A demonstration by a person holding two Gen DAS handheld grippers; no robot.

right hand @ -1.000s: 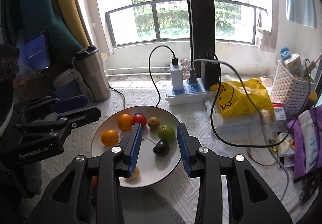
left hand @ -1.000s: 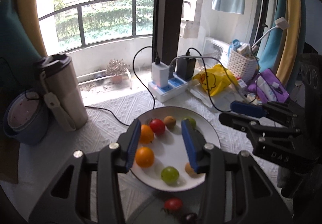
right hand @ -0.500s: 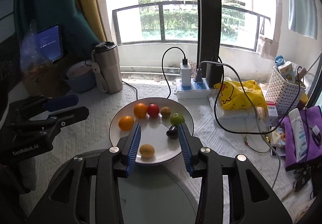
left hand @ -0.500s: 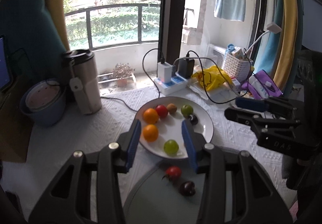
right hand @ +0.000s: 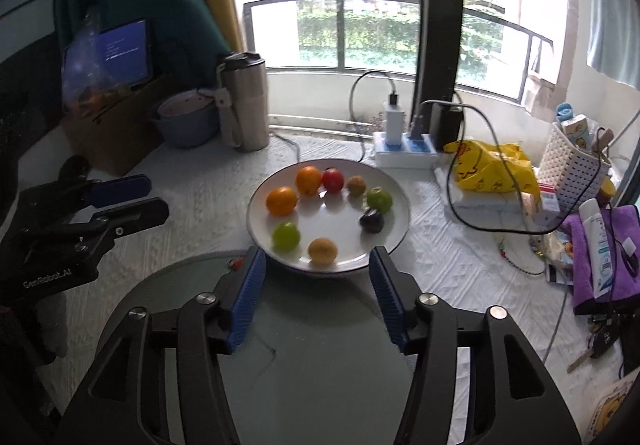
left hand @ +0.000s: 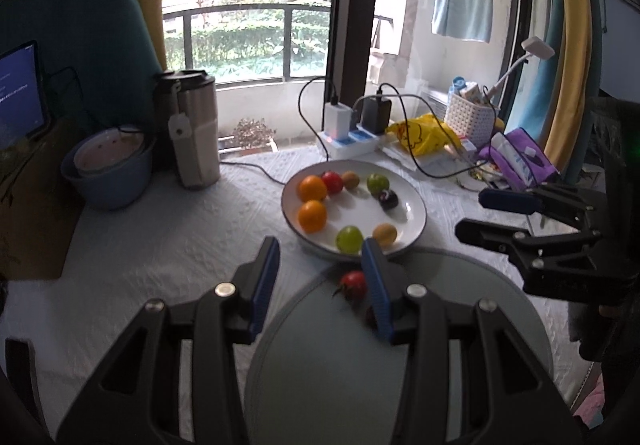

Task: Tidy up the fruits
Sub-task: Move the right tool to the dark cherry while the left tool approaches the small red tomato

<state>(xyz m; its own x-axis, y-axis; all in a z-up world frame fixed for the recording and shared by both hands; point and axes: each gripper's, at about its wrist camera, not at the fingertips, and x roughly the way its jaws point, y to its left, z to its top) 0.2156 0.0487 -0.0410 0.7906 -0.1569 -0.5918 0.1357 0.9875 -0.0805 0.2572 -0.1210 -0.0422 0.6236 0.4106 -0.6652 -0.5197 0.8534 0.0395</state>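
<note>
A white plate (left hand: 414,201) (right hand: 400,201) holds several fruits in a ring: two oranges (left hand: 312,216), a red tomato (right hand: 333,180), green ones (right hand: 379,199), a dark plum (right hand: 372,221) and a yellow one (right hand: 322,251). A grey round board (left hand: 320,357) (right hand: 320,357) lies in front of it with a red tomato (left hand: 353,284) on it. My left gripper (left hand: 322,277) is open and empty above the board's far edge. My right gripper (right hand: 316,285) is open and empty above the board, just short of the plate.
A steel tumbler (left hand: 192,133) and a blue bowl (left hand: 108,181) stand at the left. A power strip with chargers and cables (right hand: 404,149), a yellow bag (right hand: 496,169), a white basket (right hand: 572,169) and a purple cloth (right hand: 600,257) crowd the right.
Both grippers have pulled back and up from the plate, staying open. The whole plate and the grey board have come into view.
</note>
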